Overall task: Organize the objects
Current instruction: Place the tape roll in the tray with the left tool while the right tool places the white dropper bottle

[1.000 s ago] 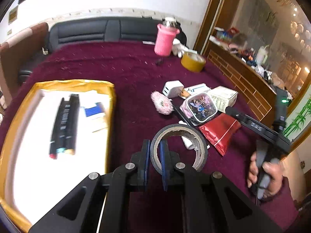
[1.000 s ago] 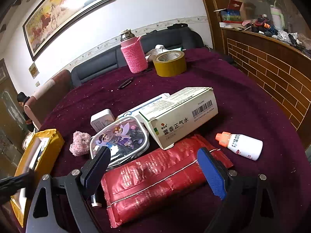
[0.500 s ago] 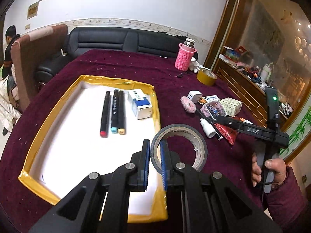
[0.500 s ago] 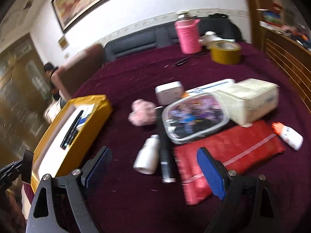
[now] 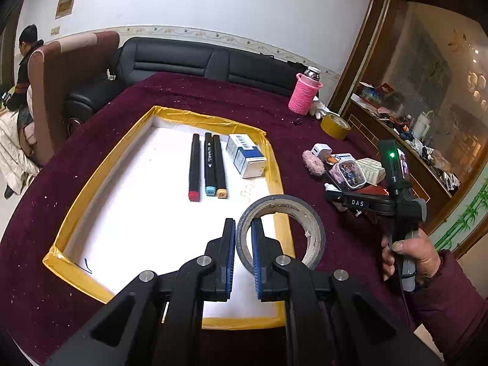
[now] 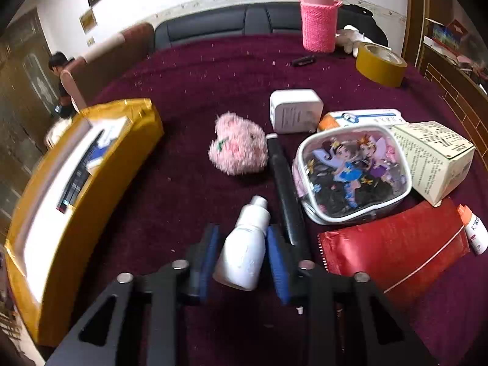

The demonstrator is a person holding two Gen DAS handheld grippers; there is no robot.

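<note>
We hold a grey tape roll point(image 5: 279, 230) in our left gripper point(image 5: 243, 245), its jaws pinching the roll's wall, one pad inside the ring and one outside. The roll hangs over the 4 o'clock rim of the yellow-edged tray point(image 5: 276, 164). On the tray's white floor lie three black markers point(image 5: 207, 164) side by side, with a blue-and-white box point(image 5: 245, 155) just beside them at 3 o'clock.

Our right gripper point(image 6: 242, 251) has just been closing its jaws, and a small white bottle point(image 6: 245, 248) lies between the blue pads, its cap toward 12 o'clock; the pads sit against its sides. A black marker point(image 6: 285, 193) lies just beside the bottle at 2 o'clock. Farther out on the maroon tablecloth point(image 6: 195, 79) we see a pink fluffy ball point(image 6: 238, 151) at 12 o'clock, a cartoon fairy pouch point(image 6: 350, 177) and a red packet point(image 6: 396, 244) at 3 o'clock, a white charger point(image 6: 296, 109), and a yellow tape roll point(image 6: 379, 64) near a pink knitted bottle point(image 6: 318, 21).
</note>
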